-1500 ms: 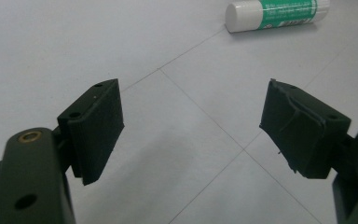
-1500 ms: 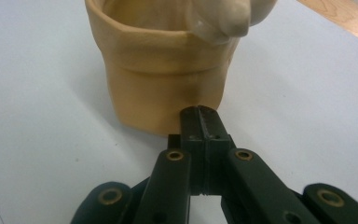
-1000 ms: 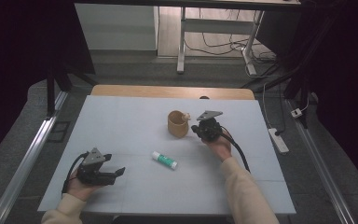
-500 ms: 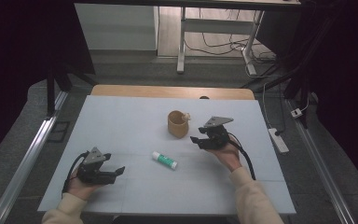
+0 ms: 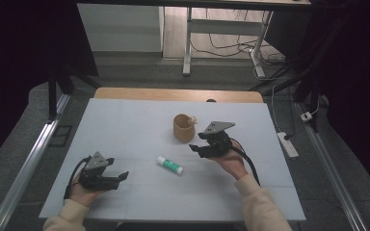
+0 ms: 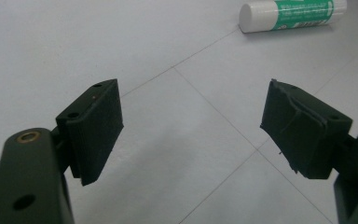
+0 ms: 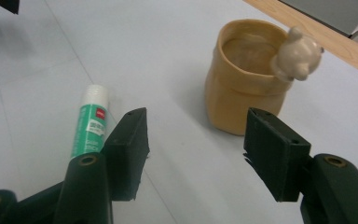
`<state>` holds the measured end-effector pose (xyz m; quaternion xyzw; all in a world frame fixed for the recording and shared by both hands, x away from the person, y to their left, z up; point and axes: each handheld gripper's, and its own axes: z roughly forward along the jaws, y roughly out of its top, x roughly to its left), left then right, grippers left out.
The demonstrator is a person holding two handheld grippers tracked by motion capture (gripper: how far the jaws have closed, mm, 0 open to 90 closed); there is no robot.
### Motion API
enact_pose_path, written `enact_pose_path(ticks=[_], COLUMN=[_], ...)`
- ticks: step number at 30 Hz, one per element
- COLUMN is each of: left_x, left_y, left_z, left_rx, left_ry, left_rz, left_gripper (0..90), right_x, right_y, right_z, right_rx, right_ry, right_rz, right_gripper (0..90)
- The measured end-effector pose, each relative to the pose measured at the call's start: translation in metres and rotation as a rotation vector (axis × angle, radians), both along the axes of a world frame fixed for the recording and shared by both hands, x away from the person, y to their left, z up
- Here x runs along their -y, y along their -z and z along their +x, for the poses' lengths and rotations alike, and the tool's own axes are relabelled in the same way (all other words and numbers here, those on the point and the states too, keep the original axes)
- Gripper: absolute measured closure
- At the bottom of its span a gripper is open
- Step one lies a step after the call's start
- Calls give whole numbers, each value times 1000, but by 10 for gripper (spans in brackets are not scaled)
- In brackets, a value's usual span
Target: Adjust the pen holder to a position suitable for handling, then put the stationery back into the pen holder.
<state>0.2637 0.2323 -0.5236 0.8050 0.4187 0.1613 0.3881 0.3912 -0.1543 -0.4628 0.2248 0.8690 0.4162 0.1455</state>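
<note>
Flanking the glue stick and cup: both grippers' fingers released, empty.

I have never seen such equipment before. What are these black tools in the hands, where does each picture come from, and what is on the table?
A person holds a black two-jaw gripper in each hand: the left gripper and the right gripper. One camera looks down from above; one camera rides on each gripper. On the pale blue table lie a white-and-green glue stick and a tan ceramic cup with a small bear figure on its rim. Both grippers are open and hold nothing; the right jaws have just been opening.
</note>
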Motion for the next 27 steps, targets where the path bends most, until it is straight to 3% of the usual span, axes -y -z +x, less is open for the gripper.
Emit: enact_pose_path(ticks=[27], left_x=[1], left_y=[-1], left_z=[-3], left_rx=[9], left_ry=[-4], left_rz=[3], left_gripper=[200], right_x=[-57], right_y=[9], right_z=[-19], right_rx=[-63], right_ry=[-154], right_rz=[-81], right_gripper=[390])
